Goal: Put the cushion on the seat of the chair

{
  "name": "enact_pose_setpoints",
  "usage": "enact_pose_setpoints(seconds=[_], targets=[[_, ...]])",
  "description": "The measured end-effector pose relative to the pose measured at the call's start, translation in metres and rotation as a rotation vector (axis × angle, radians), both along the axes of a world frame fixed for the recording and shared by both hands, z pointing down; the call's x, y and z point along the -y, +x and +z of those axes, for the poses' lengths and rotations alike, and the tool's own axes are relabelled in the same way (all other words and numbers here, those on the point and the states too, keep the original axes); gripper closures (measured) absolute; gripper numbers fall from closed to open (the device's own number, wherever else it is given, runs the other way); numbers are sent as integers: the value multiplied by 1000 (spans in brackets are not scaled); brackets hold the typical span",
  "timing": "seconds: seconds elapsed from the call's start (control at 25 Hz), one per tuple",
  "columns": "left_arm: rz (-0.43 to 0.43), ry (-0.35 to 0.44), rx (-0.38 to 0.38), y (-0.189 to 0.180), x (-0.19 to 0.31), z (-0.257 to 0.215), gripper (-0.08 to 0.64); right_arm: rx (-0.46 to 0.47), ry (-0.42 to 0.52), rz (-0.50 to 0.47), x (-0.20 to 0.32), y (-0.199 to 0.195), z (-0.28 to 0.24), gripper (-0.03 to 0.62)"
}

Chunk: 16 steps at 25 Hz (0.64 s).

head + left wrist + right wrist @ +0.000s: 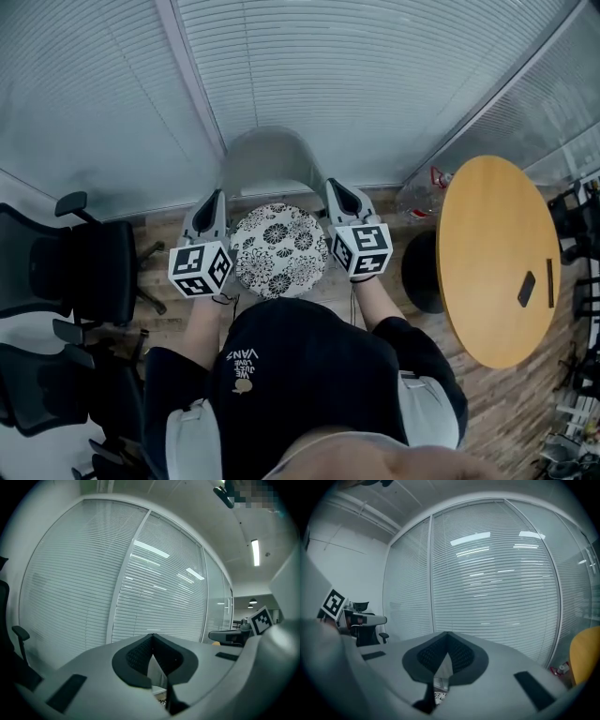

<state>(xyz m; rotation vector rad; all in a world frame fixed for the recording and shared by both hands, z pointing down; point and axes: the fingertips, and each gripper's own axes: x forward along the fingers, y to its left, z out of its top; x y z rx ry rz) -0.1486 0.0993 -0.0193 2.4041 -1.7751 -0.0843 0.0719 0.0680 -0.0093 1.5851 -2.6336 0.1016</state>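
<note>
Looking steeply down, the head view has the person's dark top nearest, with a forearm reaching out on each side to a gripper held level. The left gripper (217, 199) and the right gripper (336, 186) flank the cushion (279, 249), a round pad with a black-and-white flower print, which lies flat on the seat of the grey chair (267, 155), just in front of its curved backrest. Each gripper sits just beside the cushion's edge. Only the gripper views show the fingers themselves. In the left gripper view the dark padded fingers (140, 654) are clenched tip to tip on nothing, and in the right gripper view the fingers (461, 656) are pressed together the same way, also empty. Through the small gap below each pair, a sliver of flower print shows (161, 703) (439, 697). Past the fingers, both of these views face the slatted blinds (356, 75) behind glass, which the head view shows behind the chair. The right gripper view also catches the other gripper's marker cube (333, 603) and a yellow edge of the round wooden worktop (487, 225). Only the head view shows that worktop whole, off to the right, with a small dark flat object (527, 289) on it, and black office chairs (89, 272) to the left.
</note>
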Motion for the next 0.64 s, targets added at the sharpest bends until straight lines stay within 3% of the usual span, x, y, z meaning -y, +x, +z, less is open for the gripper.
enact_pose_setpoints(seconds=[0.64], targets=[[-6, -3, -7, -3, 5, 2, 549, -1, -9, 0, 6, -1, 5, 575]])
